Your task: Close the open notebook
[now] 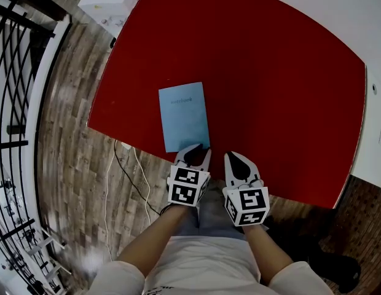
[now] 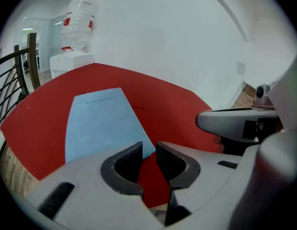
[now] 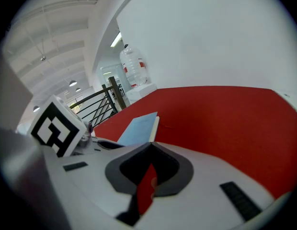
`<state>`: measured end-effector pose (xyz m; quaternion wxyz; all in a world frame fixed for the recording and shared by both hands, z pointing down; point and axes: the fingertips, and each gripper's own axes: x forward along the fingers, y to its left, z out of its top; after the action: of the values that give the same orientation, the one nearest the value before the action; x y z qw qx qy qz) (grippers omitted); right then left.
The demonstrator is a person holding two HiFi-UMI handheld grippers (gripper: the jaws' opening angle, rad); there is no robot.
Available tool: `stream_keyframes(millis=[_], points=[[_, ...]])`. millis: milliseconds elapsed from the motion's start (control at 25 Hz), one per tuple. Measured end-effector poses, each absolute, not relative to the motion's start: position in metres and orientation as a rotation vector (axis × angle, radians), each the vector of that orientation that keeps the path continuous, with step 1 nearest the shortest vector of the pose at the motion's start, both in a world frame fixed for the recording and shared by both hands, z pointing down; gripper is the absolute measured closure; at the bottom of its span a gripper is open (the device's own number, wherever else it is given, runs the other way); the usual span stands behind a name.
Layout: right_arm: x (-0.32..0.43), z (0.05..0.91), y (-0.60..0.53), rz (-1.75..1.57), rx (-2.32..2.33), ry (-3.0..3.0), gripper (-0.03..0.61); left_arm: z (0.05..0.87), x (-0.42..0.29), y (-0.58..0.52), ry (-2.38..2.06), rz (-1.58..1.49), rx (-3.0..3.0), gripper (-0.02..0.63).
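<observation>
The notebook lies closed on the red table, its light blue cover up, near the table's front edge. My left gripper hangs at the notebook's near right corner. Its jaws stand apart with nothing between them, and only red table shows in the gap. In the left gripper view the notebook lies ahead and to the left of the left gripper. My right gripper sits just to the right, over the table edge, tips together and empty. The right gripper view shows the notebook beyond the right gripper.
A white cabinet stands off the table's far left corner, with a water bottle on it. A black railing runs along the left. A white cable trails over the wooden floor below the front edge. A white wall backs the table.
</observation>
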<state>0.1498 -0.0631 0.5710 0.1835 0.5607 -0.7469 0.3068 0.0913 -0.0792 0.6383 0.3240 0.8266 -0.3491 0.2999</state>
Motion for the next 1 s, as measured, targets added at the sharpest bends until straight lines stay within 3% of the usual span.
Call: stream_keyframes(millis=[400,680,1000], points=[[0.11,0.494,-0.047,0.754,1.519,-2.176,0.572,0.525,0.021,-0.064,-1.067,0.689,2.267,0.606],[0.066,0.438,-0.029,0.71,1.458,-2.251,0.572,0.455,-0.025,-0.044,-1.237,0.542,2.268,0.607],[0.033,0.423,-0.017,0.697,1.424,-2.288,0.572,0.436,-0.056,-0.028,-1.335,0.46,2.253,0.607]])
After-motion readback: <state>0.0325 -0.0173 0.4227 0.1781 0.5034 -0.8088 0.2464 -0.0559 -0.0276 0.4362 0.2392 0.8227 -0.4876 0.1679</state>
